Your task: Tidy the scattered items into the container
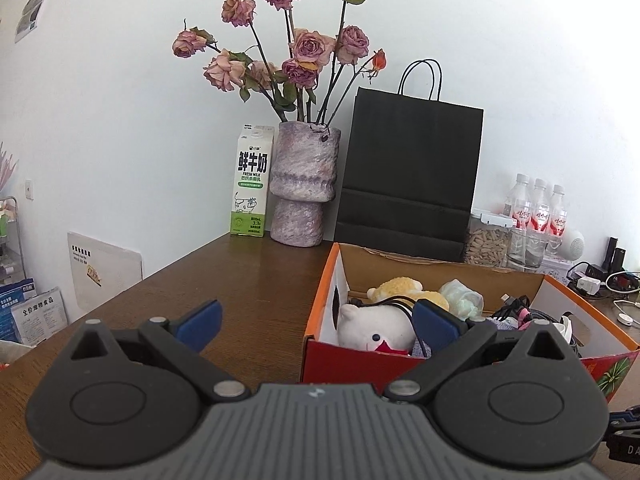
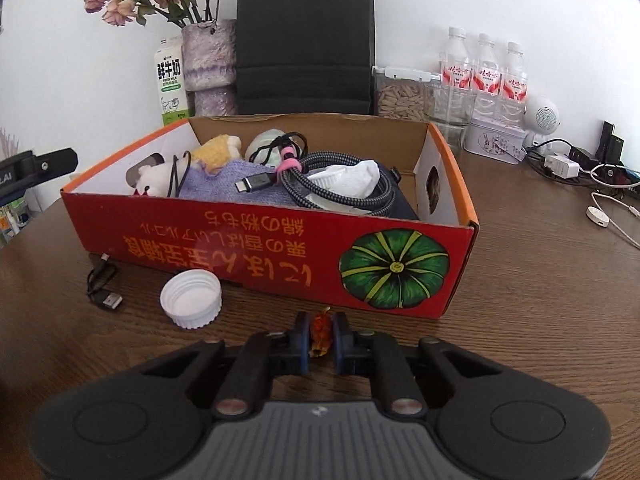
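Grip: right gripper [image 2: 320,336] is clamped on a small orange-brown scrap [image 2: 320,330], low over the wooden table [image 2: 520,300], just before the red cardboard box [image 2: 280,248].
Left gripper [image 1: 316,326]: jaws wide, nothing between them, beside the box's near corner.
Risk: thin scrap may slip out on lifting, or catch the box's front wall.
Loose items: white bottle cap [image 2: 191,298], short black USB cable [image 2: 102,286], both on the table beside the box.
Room: white wall, dried roses in a vase [image 1: 302,184], black paper bag [image 1: 408,176], water bottles [image 2: 482,68].
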`<state>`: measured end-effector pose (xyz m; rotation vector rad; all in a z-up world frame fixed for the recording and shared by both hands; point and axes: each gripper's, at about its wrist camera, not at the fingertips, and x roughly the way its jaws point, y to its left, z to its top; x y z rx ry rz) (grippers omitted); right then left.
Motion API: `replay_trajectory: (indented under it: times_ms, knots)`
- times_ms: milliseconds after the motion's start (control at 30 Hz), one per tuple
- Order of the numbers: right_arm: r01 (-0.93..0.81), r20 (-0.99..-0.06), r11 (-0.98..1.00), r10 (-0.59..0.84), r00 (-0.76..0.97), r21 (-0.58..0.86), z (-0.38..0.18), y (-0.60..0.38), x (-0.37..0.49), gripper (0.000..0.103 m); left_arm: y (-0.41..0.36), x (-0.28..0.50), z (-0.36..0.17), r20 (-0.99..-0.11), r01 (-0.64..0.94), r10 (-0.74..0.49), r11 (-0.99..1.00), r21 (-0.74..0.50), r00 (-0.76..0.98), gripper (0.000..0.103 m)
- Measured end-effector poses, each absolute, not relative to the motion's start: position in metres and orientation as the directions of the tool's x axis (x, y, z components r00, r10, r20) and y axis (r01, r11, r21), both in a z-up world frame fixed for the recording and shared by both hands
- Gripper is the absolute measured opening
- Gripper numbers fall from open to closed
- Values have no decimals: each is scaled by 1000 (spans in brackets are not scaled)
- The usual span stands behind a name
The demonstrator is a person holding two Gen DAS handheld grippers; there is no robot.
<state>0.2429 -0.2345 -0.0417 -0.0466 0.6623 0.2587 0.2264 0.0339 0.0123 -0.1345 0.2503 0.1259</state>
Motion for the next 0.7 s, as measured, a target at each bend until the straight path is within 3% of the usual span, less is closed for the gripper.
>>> replay_trajectory:
  times_ms: [333, 700]
  knots:
    - [-238, -339, 970, 237, 910, 39, 37, -246, 233, 11, 35, 226, 12, -254, -137, 102, 983, -125, 962, 103]
    - [-209, -302, 975, 224, 927, 81, 49, -232, 287, 11, 25, 250, 27, -255, -126, 85, 981, -150, 963, 103]
